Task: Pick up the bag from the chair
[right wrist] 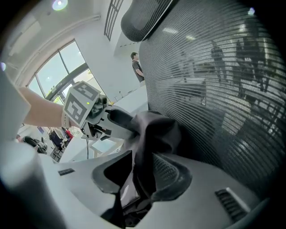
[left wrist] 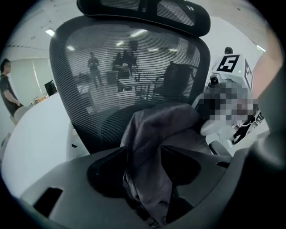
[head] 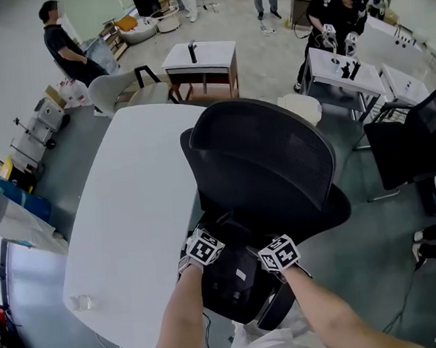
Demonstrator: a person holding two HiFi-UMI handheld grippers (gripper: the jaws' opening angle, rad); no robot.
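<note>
While both forearms reach in from the bottom of the head view, the left claw (head: 211, 262) and the right claw (head: 268, 272) sit side by side, pointing down at the black bag (head: 237, 289). The bag lies on the black office chair (head: 277, 165), directly under both claws and in front of the chair's back. A white table (head: 124, 213) stretches away on the left claw's outer side. In the left gripper view, the left claw is clamped on a bunched fold of the bag's dark fabric. The fold fills the whole gap between its two jaws and rises in a crumpled peak just ahead of them. The mesh backrest (left wrist: 111, 67) stands close behind that peak with the headrest (left wrist: 147, 11) above it. The right claw comes in from the right side with its marker cube (left wrist: 230, 64) uppermost and its tip near the same peak. In the right gripper view, the right claw's jaws stand apart with a band of the bag's fabric running up between them. The band lies against the ribbed pad (right wrist: 169, 172) of the right-hand jaw, and a dark gap shows beside the left-hand jaw. Just ahead and to the left, the left claw's tip pinches the top of that fabric, and the mesh backrest fills the space to the right.
</note>
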